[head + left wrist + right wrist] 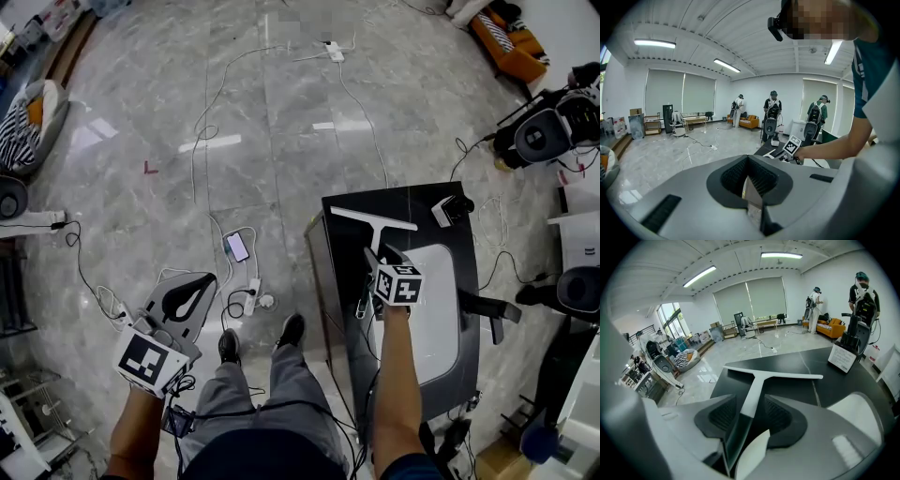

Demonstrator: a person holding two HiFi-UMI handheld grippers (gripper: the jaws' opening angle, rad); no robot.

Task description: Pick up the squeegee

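The left gripper point(192, 292) hangs over the floor, well left of the table point(330, 281); its fingers are together at the tips, and its pads point(733, 176) close into a narrow wedge with nothing in it. A phone point(236, 247) lies face up on the floor between that gripper and the table's left side, among white cables point(208, 122). The person's shoes point(291, 330) stand just left of the table's near half.

The table is black, and the squeegee point(373, 219) lies flat on it. Its white blade runs across near the table's far edge; its handle points back toward the person, white by the blade and dark nearer the hand. The right gripper point(377, 257) is over the middle of the table, tilted down. Its fingers stand wide apart on either side of the squeegee point(758, 380) handle, one pad point(723, 414) on each side, and neither presses on it.

A white panel point(439, 309) covers the table's right half, just right of that gripper; a small card stand point(448, 208) sits at the table's far right corner.
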